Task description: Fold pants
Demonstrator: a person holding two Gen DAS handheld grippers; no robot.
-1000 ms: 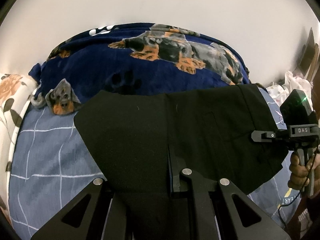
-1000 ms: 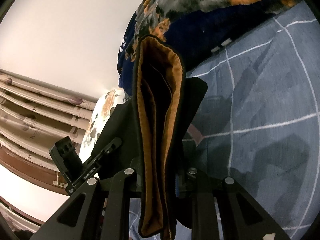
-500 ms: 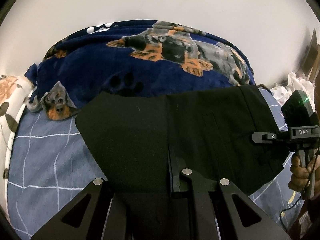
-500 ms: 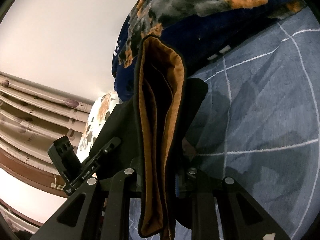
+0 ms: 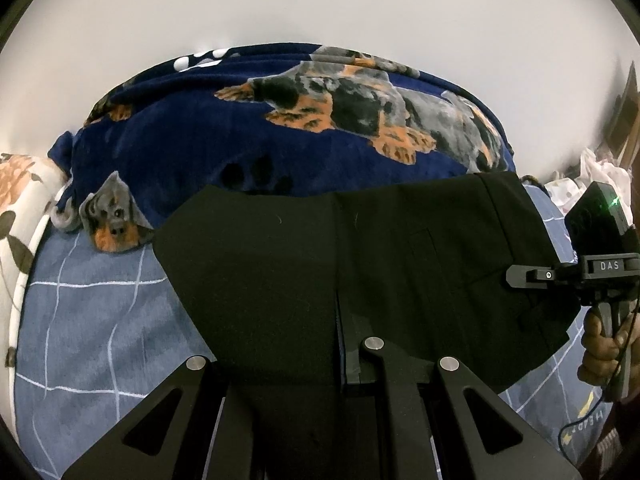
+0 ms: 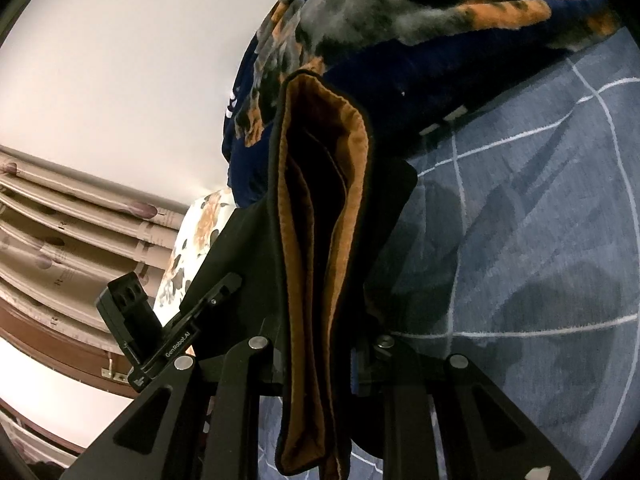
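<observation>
Black pants [image 5: 280, 272] hang stretched between my two grippers above the bed. My left gripper [image 5: 340, 364] is shut on one edge of the cloth, which drapes over its fingers. At the right of the left wrist view, my right gripper [image 5: 532, 276] clamps the other end. In the right wrist view, the right gripper [image 6: 320, 344] is shut on the pants [image 6: 320, 208], whose orange-brown lining shows as a doubled upright edge. The left gripper [image 6: 224, 288] appears there at lower left, against the black cloth.
A navy dog-print blanket [image 5: 240, 140] lies bunched at the far side of the blue checked bedsheet [image 5: 88, 320]. A floral pillow [image 5: 20, 200] sits at the left and light clothes [image 5: 600, 172] at the right. A hand [image 5: 600, 344] holds the right gripper. Curtains [image 6: 60, 220] hang beyond.
The left gripper has drifted a little over the bed with the pants still taut. Both grips are unchanged, and the right gripper has hardly moved.
</observation>
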